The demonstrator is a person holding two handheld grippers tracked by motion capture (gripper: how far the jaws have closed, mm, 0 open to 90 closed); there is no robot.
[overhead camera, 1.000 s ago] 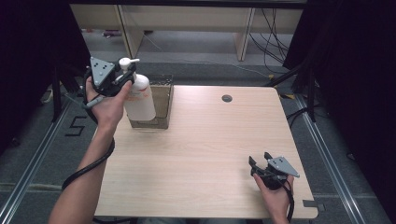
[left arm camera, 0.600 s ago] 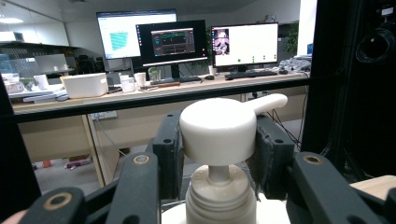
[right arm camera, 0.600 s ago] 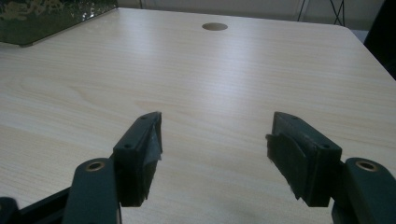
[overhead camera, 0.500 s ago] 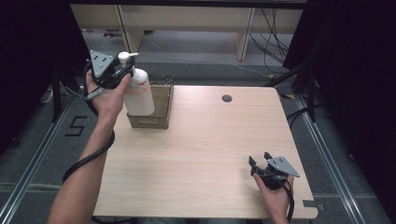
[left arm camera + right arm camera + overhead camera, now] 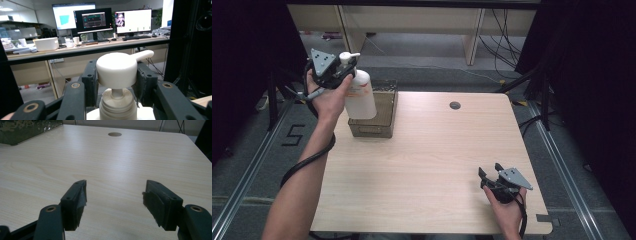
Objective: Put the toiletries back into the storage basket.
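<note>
My left gripper (image 5: 343, 71) is shut on the pump head of a white pump bottle (image 5: 362, 97), held in the air over the far left corner of the table, in front of a dark green box (image 5: 386, 116). In the left gripper view the two black jaws press on either side of the white pump head (image 5: 117, 69), its spout pointing right. My right gripper (image 5: 490, 173) rests low near the table's front right edge. It is open, and in the right gripper view only bare wood lies between its fingers (image 5: 75, 202).
The light wooden table (image 5: 437, 165) has a round cable hole (image 5: 455, 105) at the far middle. The green box's corner (image 5: 27, 130) sits far left in the right gripper view. Desks with monitors (image 5: 95, 18) stand beyond the table; black rails run along both sides.
The left hand has carried the bottle a little farther from the person, toward the table's far left edge. The right hand and its gripper have stayed in place.
</note>
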